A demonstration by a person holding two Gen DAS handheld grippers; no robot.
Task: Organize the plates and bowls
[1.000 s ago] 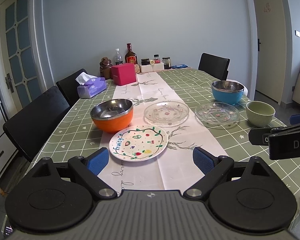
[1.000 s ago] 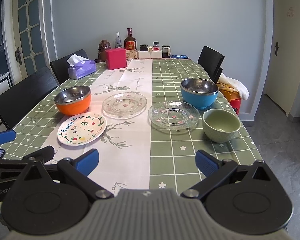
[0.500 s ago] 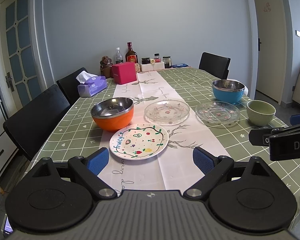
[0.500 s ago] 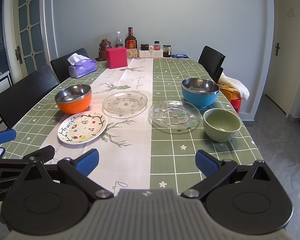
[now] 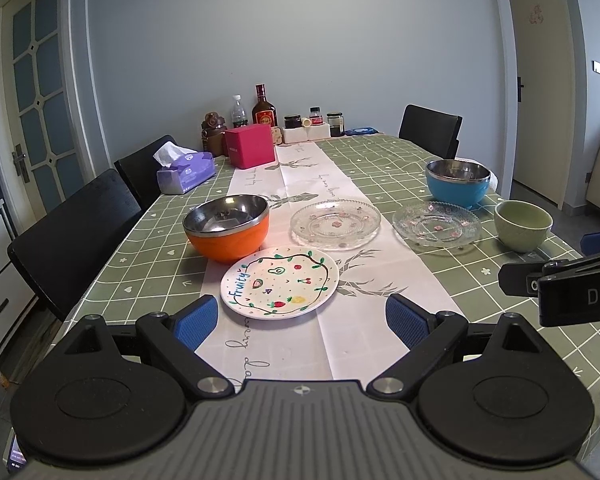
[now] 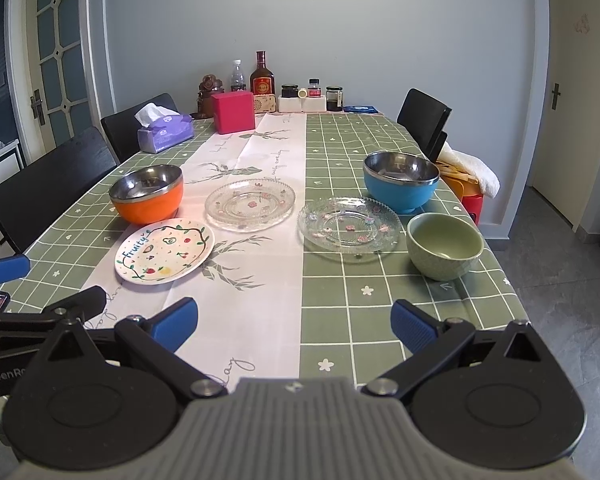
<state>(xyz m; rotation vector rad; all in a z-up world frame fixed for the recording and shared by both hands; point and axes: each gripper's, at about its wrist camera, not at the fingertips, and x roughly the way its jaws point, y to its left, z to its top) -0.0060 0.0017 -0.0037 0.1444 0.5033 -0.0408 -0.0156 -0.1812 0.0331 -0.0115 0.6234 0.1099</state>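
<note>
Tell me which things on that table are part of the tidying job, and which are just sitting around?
For the job: orange bowl, blue bowl, green bowl, two glass plates, Fruity plate.

Just sitting: tissue pack, pink box, liquor bottle, jars.

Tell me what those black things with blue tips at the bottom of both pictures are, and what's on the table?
They are two hand-held grabbers a person carries, each with a camera looking along its blue fingers. One picture is from the left gripper, the other from the right gripper. Both are open and hold nothing. On the green checked tablecloth sit a white painted plate reading "Fruity", an orange bowl with a steel inside, two clear glass plates, a blue bowl with a steel inside and a pale green ceramic bowl. Nothing is stacked yet.
</note>
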